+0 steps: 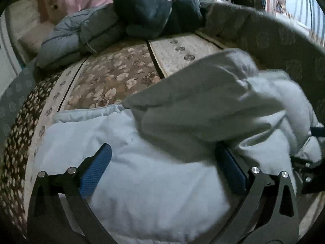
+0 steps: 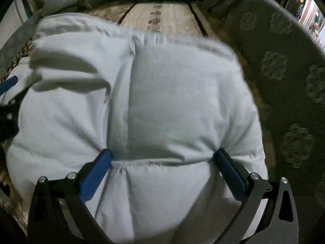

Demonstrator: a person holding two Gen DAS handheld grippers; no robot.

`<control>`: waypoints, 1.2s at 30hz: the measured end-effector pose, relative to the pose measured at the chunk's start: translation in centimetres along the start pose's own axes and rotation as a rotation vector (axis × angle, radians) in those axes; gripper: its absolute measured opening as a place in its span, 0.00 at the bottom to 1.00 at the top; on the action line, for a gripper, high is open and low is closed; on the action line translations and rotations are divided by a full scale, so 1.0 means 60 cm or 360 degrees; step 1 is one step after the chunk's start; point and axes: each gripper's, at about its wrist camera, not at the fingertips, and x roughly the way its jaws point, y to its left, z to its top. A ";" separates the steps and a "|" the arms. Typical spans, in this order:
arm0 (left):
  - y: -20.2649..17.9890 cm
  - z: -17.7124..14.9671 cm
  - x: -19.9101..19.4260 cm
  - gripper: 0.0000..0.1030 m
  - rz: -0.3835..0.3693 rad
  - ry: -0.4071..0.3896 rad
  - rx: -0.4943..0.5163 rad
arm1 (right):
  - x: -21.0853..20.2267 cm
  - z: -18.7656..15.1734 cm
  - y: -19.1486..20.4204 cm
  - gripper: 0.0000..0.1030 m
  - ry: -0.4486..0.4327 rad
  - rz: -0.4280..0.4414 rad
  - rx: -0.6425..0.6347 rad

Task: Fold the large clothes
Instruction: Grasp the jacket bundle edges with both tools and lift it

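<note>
Both claws spread wide, the left claw [image 1: 162,166] and right claw [image 2: 162,168] press into a puffy white coat [image 2: 142,101] lying on the patterned bed [image 1: 113,77], apparently mid-fold, with flattening the doubled-over bulk the likely next move.

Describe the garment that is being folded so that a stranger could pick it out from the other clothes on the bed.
Start from the bed with its brown floral cover. At its near edge, under both open grippers, lies a puffy white padded jacket with stitched quilting seams. The other clothes, a grey-blue padded coat and a dark navy garment, are heaped at the far side; this is the only white one.
</note>
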 end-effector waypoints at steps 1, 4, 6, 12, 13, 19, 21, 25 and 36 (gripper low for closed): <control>0.002 0.004 0.012 0.97 -0.0006 0.0021 0.0000 | 0.007 0.005 -0.001 0.99 0.0001 -0.0002 0.0007; 0.016 0.009 0.050 0.97 -0.0024 0.0062 -0.0050 | 0.029 0.030 -0.005 0.99 -0.0005 -0.0018 0.0015; 0.015 0.009 0.065 0.97 -0.0017 0.0043 -0.0035 | 0.047 0.047 -0.012 0.99 -0.0002 -0.0013 0.0021; 0.009 0.014 0.095 0.97 -0.0017 -0.0039 -0.0005 | 0.085 0.073 -0.012 0.99 -0.0031 -0.0032 0.0022; 0.008 0.014 0.099 0.97 -0.0020 -0.0064 -0.0004 | 0.090 0.079 -0.015 0.99 -0.0046 -0.0048 0.0022; 0.007 0.010 0.111 0.97 -0.0055 -0.0100 -0.0007 | 0.106 0.090 -0.018 0.99 -0.0068 -0.0064 0.0010; 0.009 0.011 0.109 0.97 -0.0069 -0.0106 -0.0008 | 0.108 0.093 -0.021 0.99 -0.0087 -0.0075 0.0009; 0.012 0.008 0.088 0.97 -0.0057 -0.0103 0.0020 | 0.081 0.061 0.017 0.99 -0.0186 -0.0093 0.0001; 0.133 -0.013 -0.072 0.97 0.0188 -0.0225 -0.0117 | -0.067 -0.001 -0.023 0.98 -0.0327 -0.0090 0.0121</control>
